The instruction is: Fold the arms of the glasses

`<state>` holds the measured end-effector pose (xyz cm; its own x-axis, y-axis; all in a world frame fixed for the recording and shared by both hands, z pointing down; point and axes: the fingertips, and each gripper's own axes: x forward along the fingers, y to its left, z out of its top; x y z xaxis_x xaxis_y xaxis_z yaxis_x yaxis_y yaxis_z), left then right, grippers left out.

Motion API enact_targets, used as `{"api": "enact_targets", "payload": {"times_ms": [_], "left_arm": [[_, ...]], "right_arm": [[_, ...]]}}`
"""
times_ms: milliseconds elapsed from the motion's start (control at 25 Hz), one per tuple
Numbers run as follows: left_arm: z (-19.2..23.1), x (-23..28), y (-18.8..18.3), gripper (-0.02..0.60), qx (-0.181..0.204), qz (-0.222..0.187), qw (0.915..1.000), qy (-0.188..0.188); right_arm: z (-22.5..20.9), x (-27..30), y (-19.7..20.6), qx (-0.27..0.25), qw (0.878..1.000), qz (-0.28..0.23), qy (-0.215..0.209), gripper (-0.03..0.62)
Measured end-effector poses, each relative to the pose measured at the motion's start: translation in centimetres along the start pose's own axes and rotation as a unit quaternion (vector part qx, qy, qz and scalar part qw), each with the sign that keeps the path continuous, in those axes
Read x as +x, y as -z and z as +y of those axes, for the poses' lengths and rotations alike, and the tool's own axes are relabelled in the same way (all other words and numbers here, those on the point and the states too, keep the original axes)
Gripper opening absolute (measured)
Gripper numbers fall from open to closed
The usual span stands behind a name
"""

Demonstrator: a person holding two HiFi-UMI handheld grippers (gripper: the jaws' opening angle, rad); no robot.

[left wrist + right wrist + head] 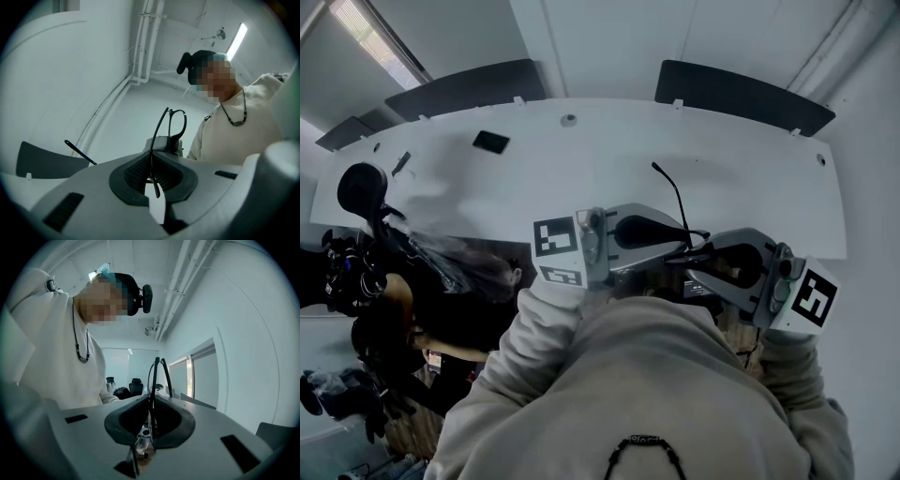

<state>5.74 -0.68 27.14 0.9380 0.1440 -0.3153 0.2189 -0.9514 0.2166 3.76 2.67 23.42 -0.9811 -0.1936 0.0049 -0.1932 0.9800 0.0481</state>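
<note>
White table below, my left gripper pinches a thin arm of the glasses, right gripper clamps their front (likely light, fragile; hold near hinge).

Glasses between left gripper and right gripper — table beyond.

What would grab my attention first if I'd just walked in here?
A pair of thin black glasses is held up between two grey hand-held tools. The left gripper is shut on one arm of them, and the right gripper is shut on the front. The other arm sticks out free, not folded. Beyond them lies a long white table, seen over the person's beige hoodie.
</note>
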Motion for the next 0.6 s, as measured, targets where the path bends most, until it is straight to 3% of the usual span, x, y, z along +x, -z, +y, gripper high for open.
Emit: {"api": "enact_targets", "payload": {"times_ms": [400,600], "left_arm": [[0.25,-0.09,0.08,0.018,-0.003,0.001,1.0,-0.004],[0.6,-0.17,-0.42,0.02,-0.004,-0.019,0.9994,-0.028]], "right_arm": [[-0.2,0.12,0.25,-0.005,1.0,0.002,-0.009,0.05],[-0.21,0.38,0.07,-0.002,1.0,0.007,-0.016,0.049]]}}
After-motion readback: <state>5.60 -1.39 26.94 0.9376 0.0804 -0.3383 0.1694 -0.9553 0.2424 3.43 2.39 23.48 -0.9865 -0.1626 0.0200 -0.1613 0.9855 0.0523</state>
